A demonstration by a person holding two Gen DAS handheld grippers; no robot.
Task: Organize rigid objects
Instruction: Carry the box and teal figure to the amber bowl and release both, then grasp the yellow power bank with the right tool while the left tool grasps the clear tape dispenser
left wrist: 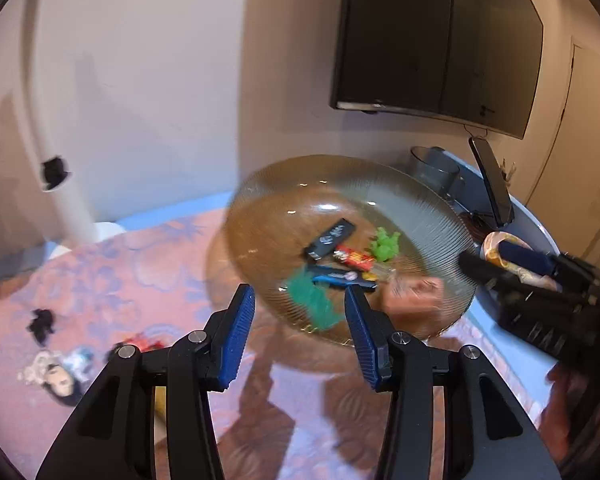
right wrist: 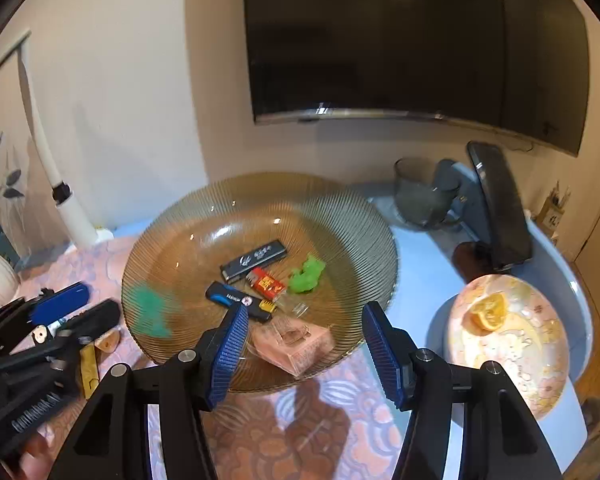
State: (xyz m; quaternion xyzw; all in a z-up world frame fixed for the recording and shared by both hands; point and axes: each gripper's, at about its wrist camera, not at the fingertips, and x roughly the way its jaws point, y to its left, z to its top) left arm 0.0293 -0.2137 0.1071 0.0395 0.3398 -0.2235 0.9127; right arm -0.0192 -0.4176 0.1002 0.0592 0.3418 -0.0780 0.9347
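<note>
A ribbed amber glass bowl (right wrist: 340,216) stands on the patterned tablecloth; it also shows in the left wrist view (left wrist: 260,200). It holds a black stick (right wrist: 254,261), a red pack (right wrist: 266,282), a light green toy (right wrist: 308,274), a blue-and-black USB stick (right wrist: 236,299), a dark green toy (right wrist: 152,312) and a pink clear box (right wrist: 296,342). My right gripper (right wrist: 304,316) is open and empty above the bowl's near rim. My left gripper (left wrist: 300,296) is open and empty just before the bowl; it also shows in the right wrist view (right wrist: 76,308), left of the bowl.
Small loose items lie on the cloth to the left: a black piece (left wrist: 42,322), a red piece (left wrist: 142,342) and a doll figure (left wrist: 60,372). A plate with an orange slice (right wrist: 508,336), a phone on a stand (right wrist: 500,208) and a glass cup (right wrist: 420,192) stand at the right.
</note>
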